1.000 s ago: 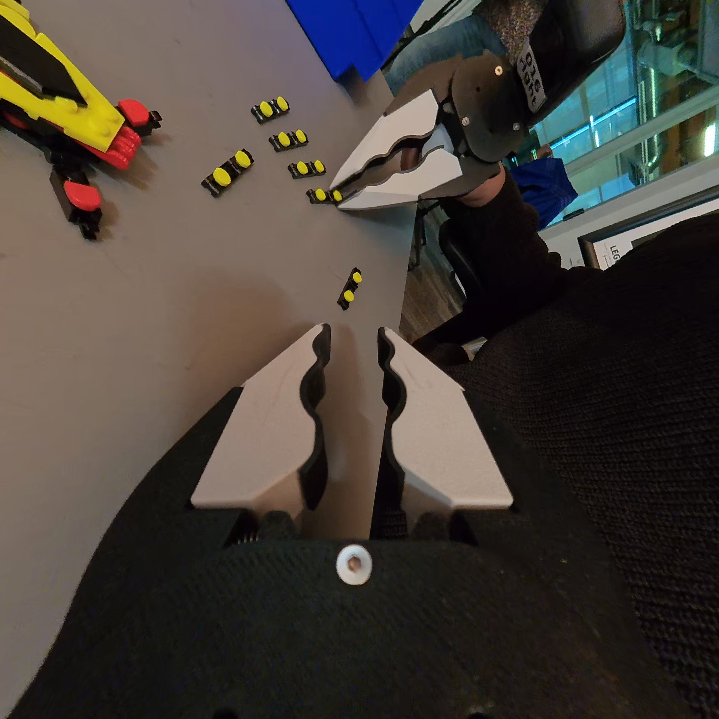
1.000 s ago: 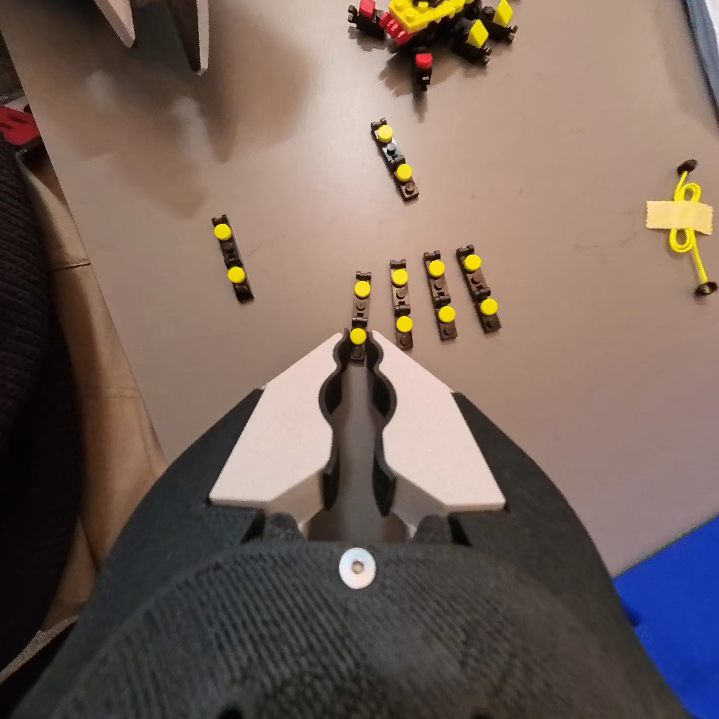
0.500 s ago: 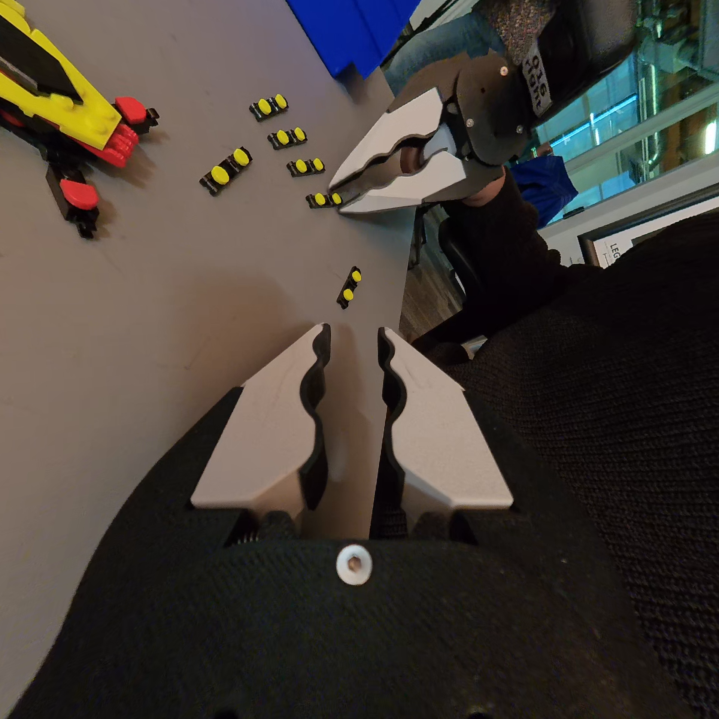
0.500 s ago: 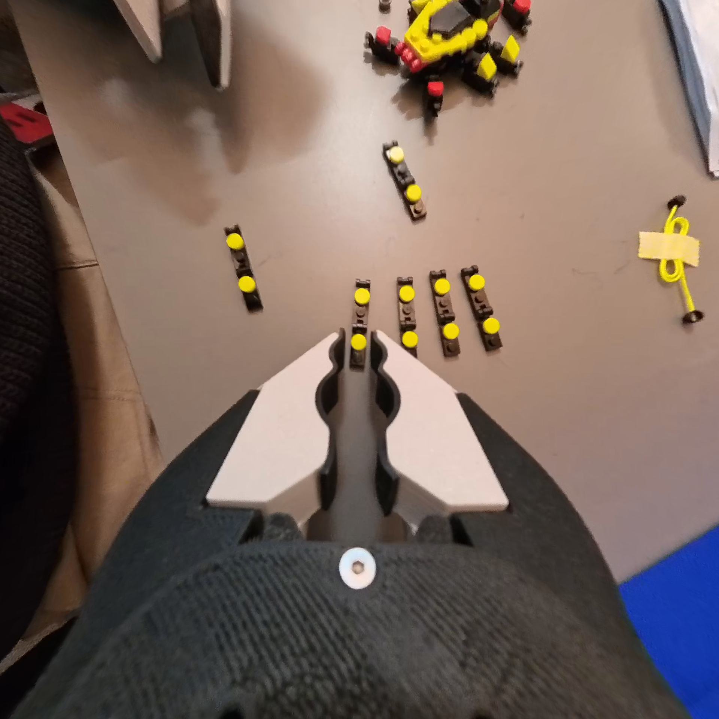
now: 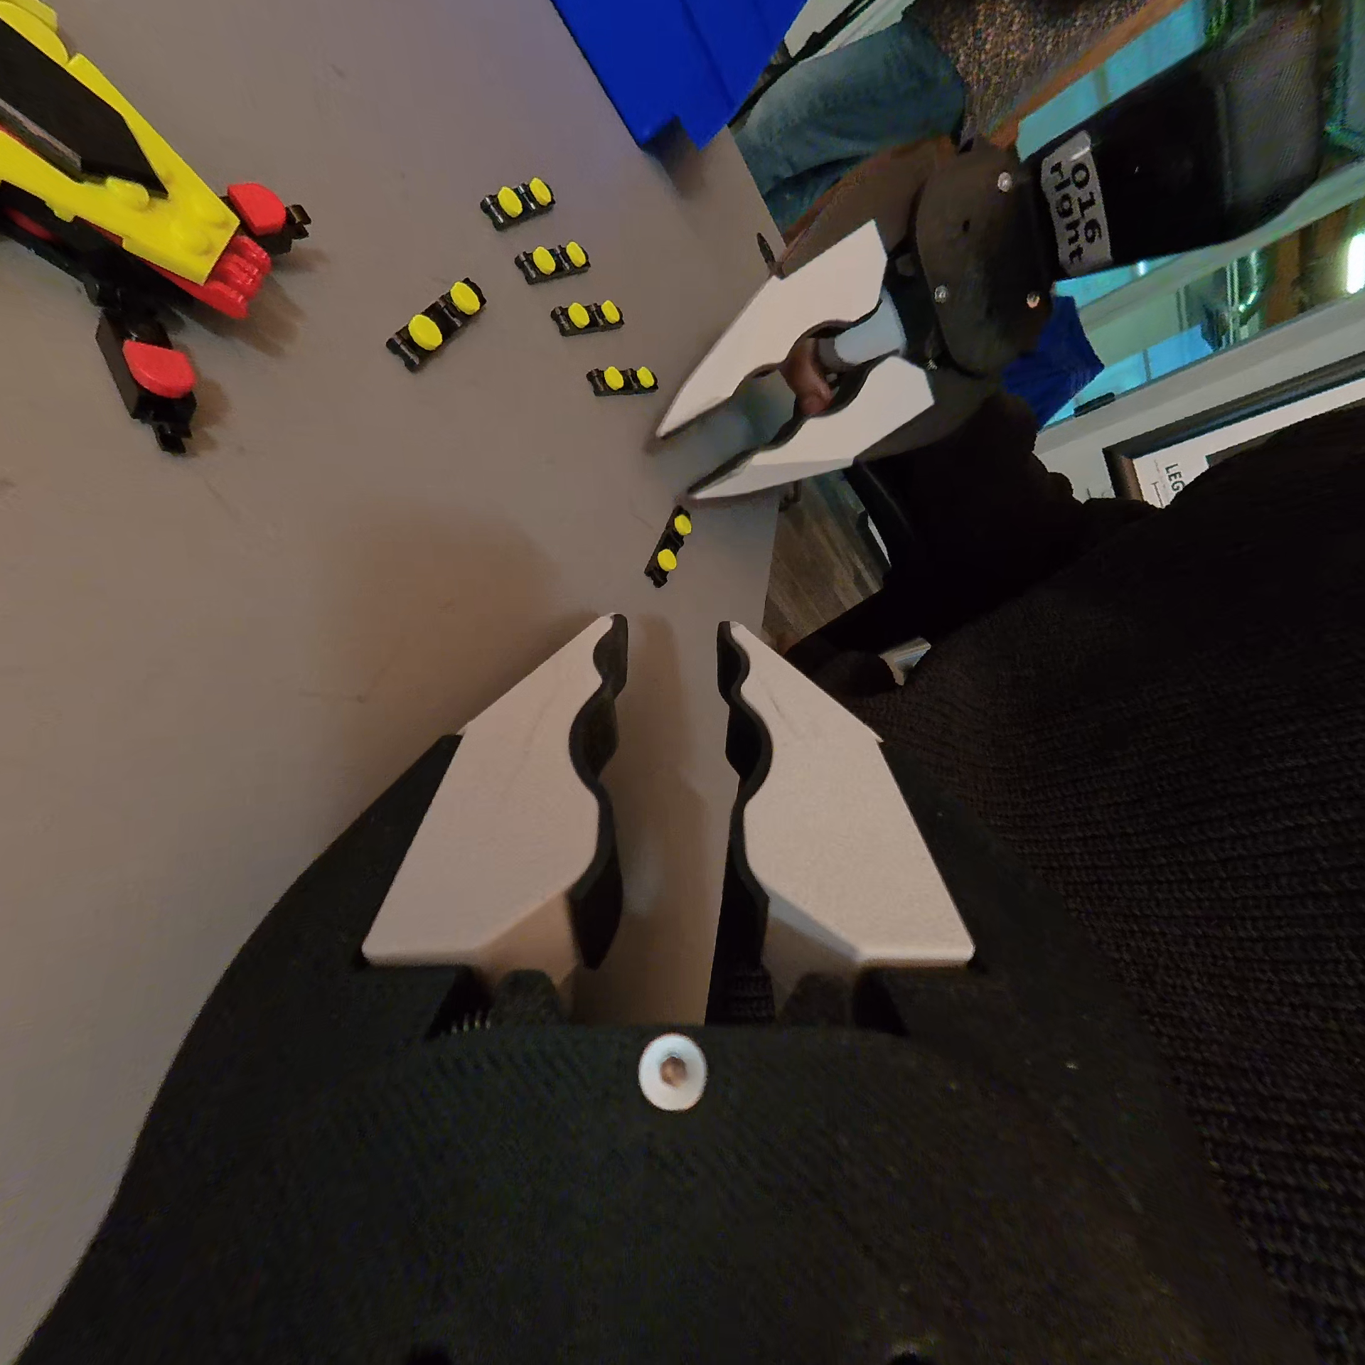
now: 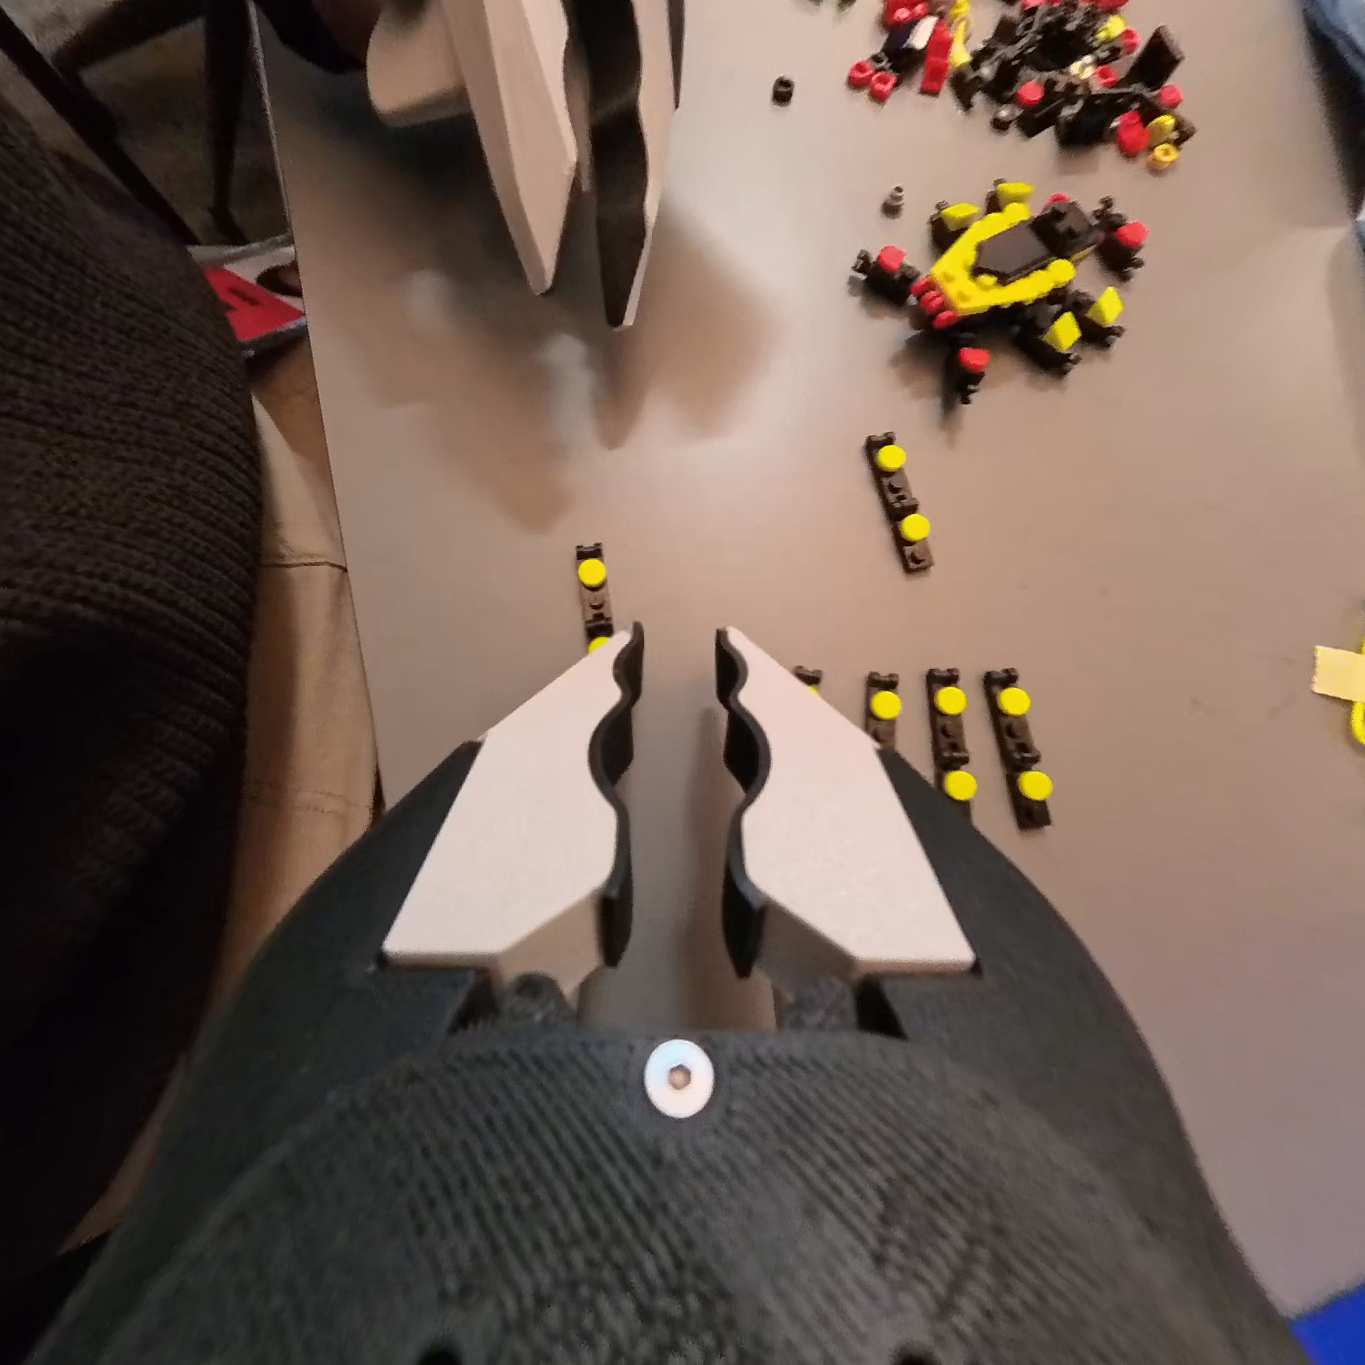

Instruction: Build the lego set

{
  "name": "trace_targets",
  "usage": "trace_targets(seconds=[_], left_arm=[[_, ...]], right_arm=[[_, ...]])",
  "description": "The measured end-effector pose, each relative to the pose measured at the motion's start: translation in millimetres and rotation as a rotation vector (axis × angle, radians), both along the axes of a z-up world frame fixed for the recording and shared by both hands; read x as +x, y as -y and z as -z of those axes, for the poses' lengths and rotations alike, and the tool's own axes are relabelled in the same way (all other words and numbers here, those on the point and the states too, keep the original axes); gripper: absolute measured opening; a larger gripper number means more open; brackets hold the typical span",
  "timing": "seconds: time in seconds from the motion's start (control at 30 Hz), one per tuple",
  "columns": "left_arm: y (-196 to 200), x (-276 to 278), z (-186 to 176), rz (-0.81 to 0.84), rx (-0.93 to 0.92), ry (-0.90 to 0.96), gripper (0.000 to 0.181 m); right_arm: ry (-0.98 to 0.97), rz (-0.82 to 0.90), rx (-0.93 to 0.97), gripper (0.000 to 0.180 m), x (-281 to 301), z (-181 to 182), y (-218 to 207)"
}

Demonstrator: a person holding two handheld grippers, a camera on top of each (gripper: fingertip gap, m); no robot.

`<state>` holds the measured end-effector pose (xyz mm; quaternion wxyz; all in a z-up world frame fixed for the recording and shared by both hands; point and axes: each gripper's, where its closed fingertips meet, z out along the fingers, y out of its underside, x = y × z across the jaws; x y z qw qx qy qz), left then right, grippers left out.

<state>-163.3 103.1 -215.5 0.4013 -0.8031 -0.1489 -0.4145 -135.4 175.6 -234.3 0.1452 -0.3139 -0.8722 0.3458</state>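
Observation:
Several black lego strips with yellow studs lie on the grey table (image 5: 221,665). My right gripper (image 6: 678,635) is open and empty, low over the table between a lone strip (image 6: 593,594) on its left and a row of strips (image 6: 949,739) on its right; its fingers hide parts of both. It also shows in the left wrist view (image 5: 676,465), tips just above the lone strip (image 5: 668,545). My left gripper (image 5: 671,628) is open and empty near the table's edge. The yellow, black and red model (image 6: 1012,273) sits farther off.
Another strip (image 6: 900,502) lies alone near the model. A pile of loose red, black and yellow parts (image 6: 1049,74) is at the back. A yellow cord with tape (image 6: 1352,687) lies at the right. A blue bin (image 5: 665,59) stands at the table's corner. My hands' fingertips stand some 9 cm from each other.
My right gripper has opened, let go of the end strip of the row and shifted left toward the lone strip. The left gripper has stayed in place.

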Motion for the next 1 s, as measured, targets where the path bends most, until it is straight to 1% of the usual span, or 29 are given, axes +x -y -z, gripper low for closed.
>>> trace_targets(seconds=[0.1, 0.2, 0.3, 0.37, 0.43, 0.47, 0.5, 0.6, 0.67, 0.77, 0.8, 0.87, 0.93, 1.0], left_arm=[[-0.4, -0.9, -0.4, -0.003, 0.007, -0.006, 0.023], [-2.6, -9.8, -3.1, -0.036, 0.045, -0.065, 0.023], [-10.0, -24.7, -17.3, -0.083, 0.145, -0.142, 0.022], [-17.0, -28.0, -38.5, -0.064, 0.263, -0.068, 0.033], [-24.4, -39.7, -51.2, -0.087, 0.338, -0.015, 0.038], [-28.0, -47.4, -51.6, -0.113, 0.352, -0.025, 0.037], [-31.0, -53.4, -50.3, -0.129, 0.354, -0.044, 0.037], [-36.2, -56.4, -46.2, -0.108, 0.334, -0.129, 0.038], [-38.2, -53.4, -48.9, -0.077, 0.342, -0.223, 0.040], [-41.5, -49.5, -58.5, -0.066, 0.373, -0.329, 0.050], [-41.9, -49.6, -59.9, -0.077, 0.373, -0.356, 0.058], [-40.7, -49.9, -60.1, -0.100, 0.368, -0.416, 0.067], [-38.6, -49.4, -61.8, -0.121, 0.364, -0.470, 0.070], [-35.1, -46.5, -64.4, -0.138, 0.368, -0.499, 0.073]], right_arm=[[-0.045, 0.050, -0.037, 0.017, -8.3, -9.8, -7.2], [-0.113, 0.128, -0.071, 0.020, -20.9, -19.2, -18.9], [-0.158, 0.203, -0.138, 0.030, -28.4, -26.4, -33.4], [-0.172, 0.250, -0.141, 0.047, -32.4, -23.9, -45.6], [-0.184, 0.271, -0.143, 0.061, -37.6, -22.4, -49.8], [-0.197, 0.274, -0.154, 0.068, -41.6, -24.6, -49.4], [-0.212, 0.275, -0.169, 0.074, -46.1, -28.2, -48.5], [-0.275, 0.281, -0.203, 0.093, -60.7, -44.1, -50.4], [-0.334, 0.293, -0.172, 0.108, -72.6, -56.9, -56.7], [-0.404, 0.271, -0.108, 0.121, -83.0, -73.7, -57.3], [-0.424, 0.275, -0.104, 0.122, -84.8, -78.9, -55.5], [-0.444, 0.300, -0.108, 0.114, -86.4, -86.9, -50.4], [-0.437, 0.291, -0.109, 0.089, -82.0, -90.3, -38.8], [-0.459, 0.304, -0.094, 0.081, -78.2, -93.1, -30.7]])
